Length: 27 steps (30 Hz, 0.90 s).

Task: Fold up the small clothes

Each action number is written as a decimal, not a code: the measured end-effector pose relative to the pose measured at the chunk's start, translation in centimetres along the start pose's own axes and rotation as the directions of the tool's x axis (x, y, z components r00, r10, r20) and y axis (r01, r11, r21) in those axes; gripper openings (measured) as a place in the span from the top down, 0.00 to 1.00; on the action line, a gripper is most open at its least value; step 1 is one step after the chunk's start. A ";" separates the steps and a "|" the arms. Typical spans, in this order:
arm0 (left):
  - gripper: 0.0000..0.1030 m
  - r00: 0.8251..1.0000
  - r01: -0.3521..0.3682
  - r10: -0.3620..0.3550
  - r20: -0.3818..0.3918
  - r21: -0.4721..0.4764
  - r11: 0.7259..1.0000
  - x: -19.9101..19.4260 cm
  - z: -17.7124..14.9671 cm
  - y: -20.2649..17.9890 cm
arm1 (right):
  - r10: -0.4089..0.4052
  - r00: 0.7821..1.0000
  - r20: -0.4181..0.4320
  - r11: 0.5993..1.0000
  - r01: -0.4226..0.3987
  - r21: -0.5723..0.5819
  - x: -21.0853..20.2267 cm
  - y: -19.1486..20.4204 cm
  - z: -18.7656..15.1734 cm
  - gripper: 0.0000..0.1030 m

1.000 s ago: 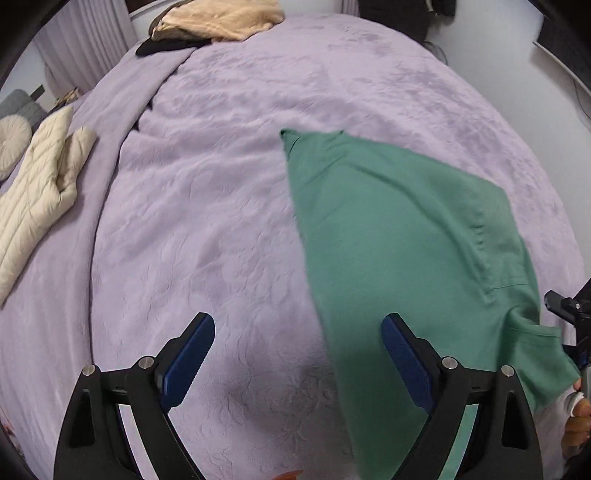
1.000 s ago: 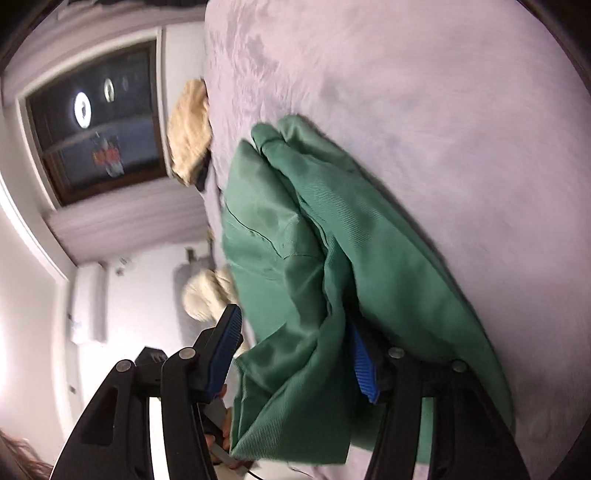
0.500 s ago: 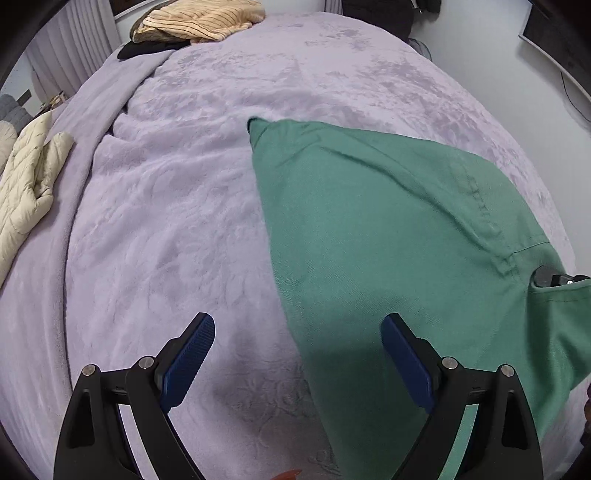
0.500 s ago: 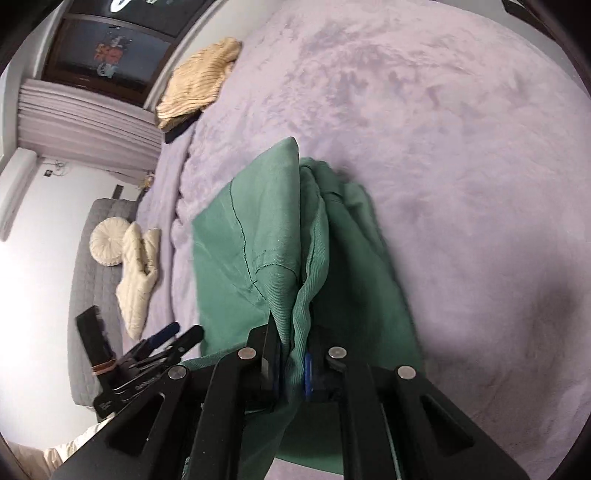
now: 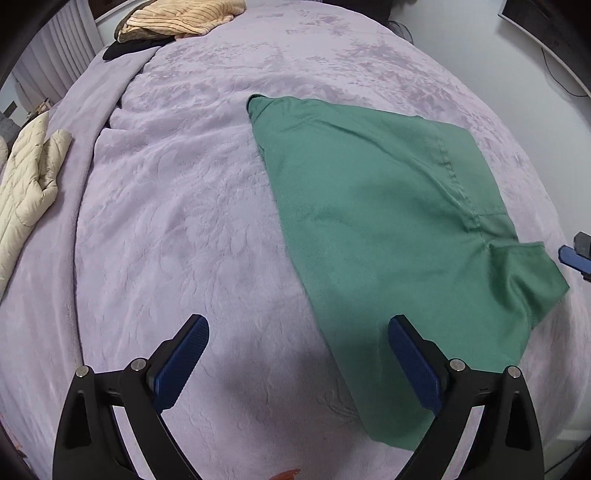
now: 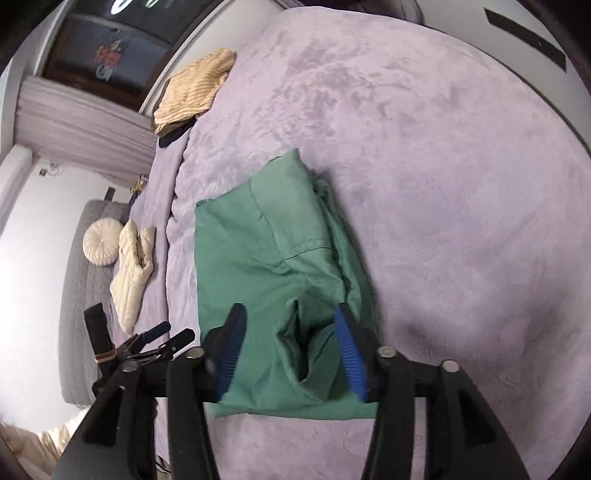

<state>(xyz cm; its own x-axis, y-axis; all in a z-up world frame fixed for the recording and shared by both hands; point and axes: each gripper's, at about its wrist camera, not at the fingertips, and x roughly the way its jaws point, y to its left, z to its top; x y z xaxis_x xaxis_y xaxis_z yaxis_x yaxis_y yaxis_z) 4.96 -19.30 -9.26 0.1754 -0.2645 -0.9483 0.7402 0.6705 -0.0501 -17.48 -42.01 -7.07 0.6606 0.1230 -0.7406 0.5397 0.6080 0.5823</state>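
A green garment (image 5: 388, 229) lies folded over on the lilac bedspread (image 5: 184, 221), right of centre in the left wrist view. My left gripper (image 5: 297, 363) is open and empty, its right finger over the garment's near edge. In the right wrist view the garment (image 6: 273, 266) lies flat with a rumpled near corner. My right gripper (image 6: 290, 347) is open just above that corner, its jaws standing either side of the cloth without holding it. The right gripper's blue tip shows at the far right of the left wrist view (image 5: 574, 254).
A tan striped sweater (image 5: 184, 18) on a dark garment lies at the bed's far end. A cream quilted jacket (image 5: 26, 184) lies at the left edge, beside a round cushion (image 6: 99, 242) on a grey sofa. White wall and floor lie right of the bed.
My right gripper was shut on the green garment, carried it over and has now opened and let go. The garment has dropped flat on the bedspread. My left gripper stayed open.
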 end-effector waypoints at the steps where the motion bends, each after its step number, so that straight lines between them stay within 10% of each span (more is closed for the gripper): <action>1: 0.05 1.000 0.020 -0.020 -0.009 -0.001 1.000 -0.3 -0.5 -0.3 | -0.025 1.000 -0.019 0.998 0.024 -0.052 0.1 1.1 -0.2 0.41; 6: 0.05 0.994 0.088 -0.087 -0.070 0.019 0.996 0.2 -2.6 -2.9 | -0.120 0.988 -0.097 0.974 0.098 -0.206 2.9 3.0 -1.5 0.46; 9: 0.05 0.991 0.113 -0.113 -0.074 -0.007 0.994 0.9 -2.2 -3.6 | -0.215 0.963 -0.164 0.952 0.169 -0.255 5.6 2.6 -1.9 0.96; 15: 0.01 0.985 0.123 -0.115 -0.128 0.056 0.991 2.7 -3.1 -2.0 | -0.132 0.973 -0.191 0.974 0.091 -0.209 3.5 2.5 -3.4 0.98; 21: 0.00 0.983 0.142 -0.132 -0.126 0.078 0.987 3.4 -4.9 -1.9 | -0.154 0.950 -0.271 0.987 0.160 0.002 5.7 -6.0 -6.2 0.98; 27: 0.00 0.992 0.084 -0.070 -0.109 0.123 0.989 1.2 -5.7 -1.5 | -0.190 0.957 -0.218 0.980 0.199 0.020 4.1 -4.8 -6.8 0.98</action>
<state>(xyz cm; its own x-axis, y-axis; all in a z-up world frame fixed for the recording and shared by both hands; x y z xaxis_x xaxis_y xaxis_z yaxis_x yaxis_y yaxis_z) 0.36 -16.68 -12.10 0.0510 -0.2339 -0.9709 0.8266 0.5555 -0.0904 -20.92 -39.05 -15.22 0.4165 0.1733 -0.8925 0.6707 0.6042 0.4303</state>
